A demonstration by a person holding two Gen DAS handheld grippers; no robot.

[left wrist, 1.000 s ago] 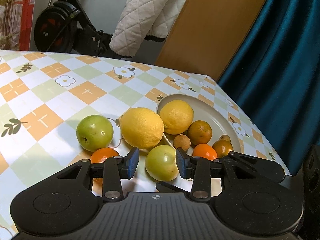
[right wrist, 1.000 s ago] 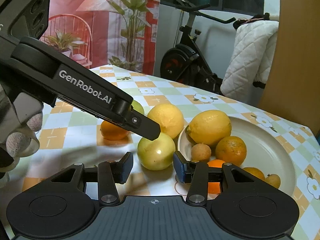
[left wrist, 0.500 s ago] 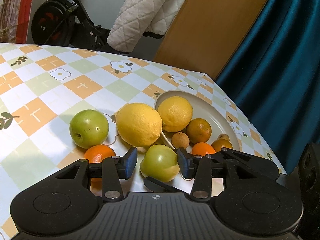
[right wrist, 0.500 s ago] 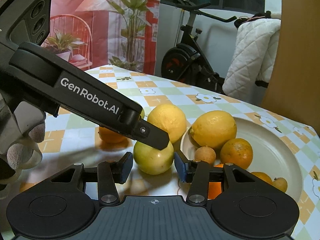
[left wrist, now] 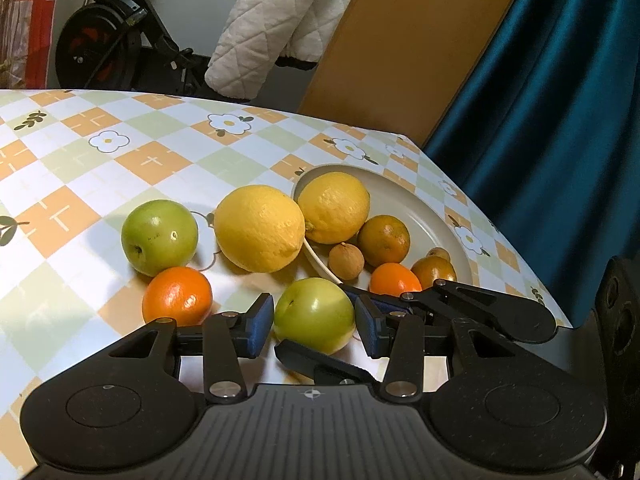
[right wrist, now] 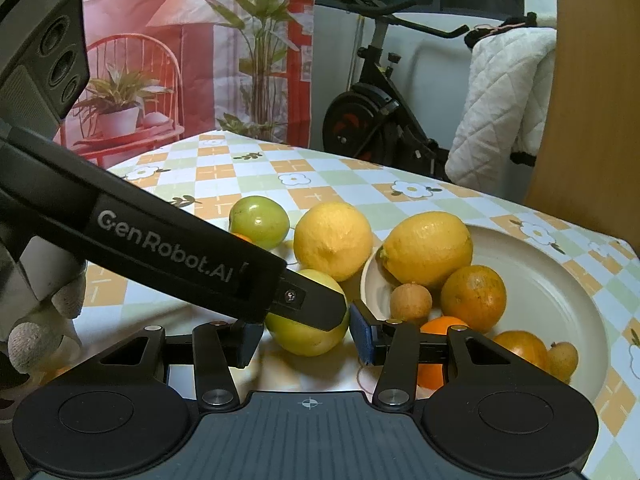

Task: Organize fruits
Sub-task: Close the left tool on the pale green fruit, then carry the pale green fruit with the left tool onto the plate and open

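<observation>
Hovering both grippers around the same green apple [left wrist: 314,314] just off the plate [left wrist: 416,204] rim, near the table's right edge. Left gripper [left wrist: 314,326] and right gripper [right wrist: 306,334] sit narrow, pads not quite touching it.

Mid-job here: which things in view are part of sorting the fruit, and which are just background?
Job: near green apple between both grippers' fingers, far green apple, two lemons, loose orange, plate of small fruit.

Background: exercise bike, quilted blanket, blue curtain.
</observation>
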